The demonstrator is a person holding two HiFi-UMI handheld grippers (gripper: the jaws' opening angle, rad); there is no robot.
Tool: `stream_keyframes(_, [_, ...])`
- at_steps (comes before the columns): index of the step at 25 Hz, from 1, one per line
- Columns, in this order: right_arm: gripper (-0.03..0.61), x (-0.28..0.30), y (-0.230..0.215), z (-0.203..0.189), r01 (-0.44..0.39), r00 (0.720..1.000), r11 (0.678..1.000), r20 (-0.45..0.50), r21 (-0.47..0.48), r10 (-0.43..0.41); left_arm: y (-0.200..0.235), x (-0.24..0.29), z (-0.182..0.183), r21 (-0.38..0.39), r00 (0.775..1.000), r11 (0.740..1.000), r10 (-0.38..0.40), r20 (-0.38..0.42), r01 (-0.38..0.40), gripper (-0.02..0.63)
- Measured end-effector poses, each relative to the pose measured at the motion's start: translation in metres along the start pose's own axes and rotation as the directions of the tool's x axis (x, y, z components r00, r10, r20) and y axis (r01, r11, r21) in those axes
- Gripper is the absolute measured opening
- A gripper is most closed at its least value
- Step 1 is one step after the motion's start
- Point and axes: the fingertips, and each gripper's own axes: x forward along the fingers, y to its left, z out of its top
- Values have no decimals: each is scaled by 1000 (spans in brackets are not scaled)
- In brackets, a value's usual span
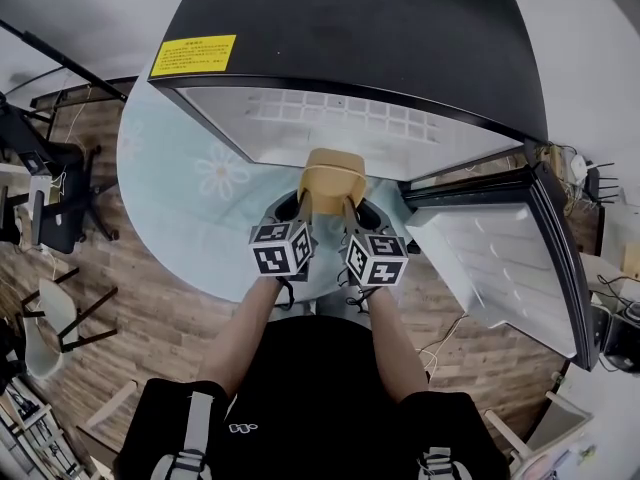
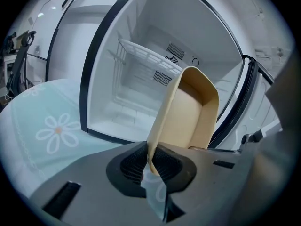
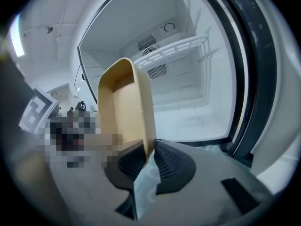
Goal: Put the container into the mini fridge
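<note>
Left gripper: jaws nearly together, pinching the near end of one thin side wall of the container.
Right gripper: jaws also nearly together, pinching the near end of the opposite side wall.
Container: beige, open-topped and apparently empty. It is held in the air, reaching forward from both pairs of jaws, with its far end at the mouth of the mini fridge.
Fridge: straight ahead of the jaws, standing on a pale blue flowered tablecloth. Its door is swung open, out beyond the right jaws. A white wire shelf sits high at the back, and the floor below it looks bare.
Stage, as I judge it: carrying the container in, not yet set down.
Risk, slipping: each grip holds only a narrow strip of wall at the near end, so most of the container hangs out beyond the jaws. A jolt could let the wall slide out of the jaws.
Risk, twisting: if one hand leads or dips more than the other, the thin walls could flex and one grip could let go, leaving the container swinging from the other.
Risk, catching: if the far end is held too low it could strike the fridge's lower front edge, and if too high it could hit the shelf.
Risk, right side: the right jaws are near the fridge's door-side frame and could knock against it.
Risk, dropping: opening the jaws before the base rests on the fridge floor would drop or tip the container.
</note>
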Motion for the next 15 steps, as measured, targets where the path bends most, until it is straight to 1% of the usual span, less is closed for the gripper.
stream_keyframes(8, [51, 19, -8, -1, 11, 999, 999, -33, 41, -9, 8, 18, 0, 21, 999, 1000, -14, -51, 15, 40])
stream_keyframes(12, [51, 27, -10, -3, 16, 999, 998, -51, 59, -13, 14, 25, -2, 11, 998, 1000, -8, -70, 9, 40])
stream_keyframes(15, [51, 33, -10, -4, 17, 998, 997, -62, 71, -13, 18, 29, -1, -6, 998, 1000, 2, -64, -3, 40])
